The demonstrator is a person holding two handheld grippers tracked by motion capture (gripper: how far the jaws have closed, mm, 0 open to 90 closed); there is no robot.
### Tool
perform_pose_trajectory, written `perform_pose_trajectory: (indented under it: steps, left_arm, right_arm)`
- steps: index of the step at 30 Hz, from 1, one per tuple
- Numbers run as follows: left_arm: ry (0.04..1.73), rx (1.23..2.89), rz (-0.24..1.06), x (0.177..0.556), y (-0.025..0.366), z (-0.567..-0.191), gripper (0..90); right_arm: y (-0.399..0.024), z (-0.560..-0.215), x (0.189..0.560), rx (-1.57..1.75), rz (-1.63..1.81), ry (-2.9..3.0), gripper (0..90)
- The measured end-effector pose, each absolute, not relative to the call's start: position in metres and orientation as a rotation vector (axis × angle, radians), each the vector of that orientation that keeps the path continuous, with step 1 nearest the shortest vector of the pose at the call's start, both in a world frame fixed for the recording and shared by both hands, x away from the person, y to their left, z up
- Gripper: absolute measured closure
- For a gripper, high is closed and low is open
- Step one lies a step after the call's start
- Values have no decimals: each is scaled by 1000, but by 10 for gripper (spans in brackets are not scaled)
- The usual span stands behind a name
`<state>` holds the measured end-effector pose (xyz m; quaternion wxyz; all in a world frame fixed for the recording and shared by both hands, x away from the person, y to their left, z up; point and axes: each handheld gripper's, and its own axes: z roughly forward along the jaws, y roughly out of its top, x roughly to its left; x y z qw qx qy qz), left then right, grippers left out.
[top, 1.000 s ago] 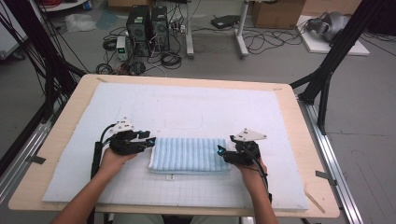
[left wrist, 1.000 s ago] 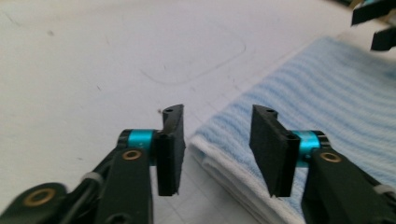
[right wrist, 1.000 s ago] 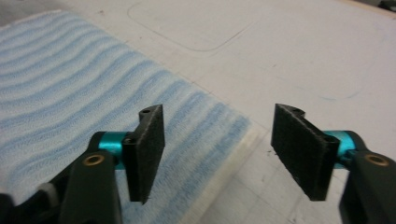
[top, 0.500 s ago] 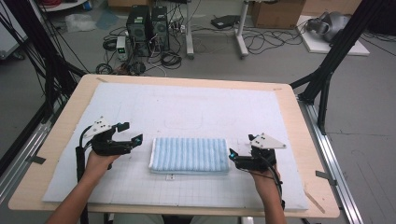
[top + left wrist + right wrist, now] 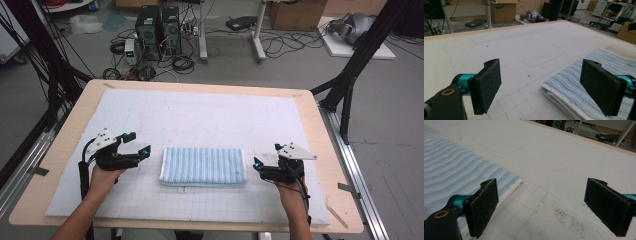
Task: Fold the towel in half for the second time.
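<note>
Folded towel: pale blue with white stripes, folded into a flat rectangle, lying on the white gridded mat in the near middle of the worktop. Its long side runs across the high view. A white hem shows along its near edge, with a small tag just in front of it. In the left gripper view the towel lies low at the right, its stacked layers visible at the corner. In the right gripper view it lies at the left, folded edge facing the claw.

Left claw: positioned just off the towel's left end, apart from it, pointing toward it. Its jaws have just been opening and now stand wide, with nothing between the pads; in the left gripper view bare mat and the towel's corner show through the gap. No contact with the cloth.

Right claw: positioned near the towel's right end, apart from it. Its jaws have likewise just been opening and stand wide with nothing held; the right gripper view shows bare mat with a patch of dark specks between the pads.

Each claw is carried in a hand entering from the near edge.

Surroundings: faint drawn outlines mark the mat beyond the towel. Computer towers and loose cables lie on the floor past the worktop's far edge.
</note>
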<state>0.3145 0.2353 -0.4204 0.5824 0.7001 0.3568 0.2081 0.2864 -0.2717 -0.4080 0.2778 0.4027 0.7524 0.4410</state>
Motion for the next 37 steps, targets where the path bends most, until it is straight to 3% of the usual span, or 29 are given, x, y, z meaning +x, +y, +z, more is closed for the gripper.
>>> perform_pose_trajectory:
  steps: [37]
  left_arm:
    - [834,1617,479,313,236,-421,193]
  right_arm:
    - [-274,-407,285,1110,1224,1982,115]
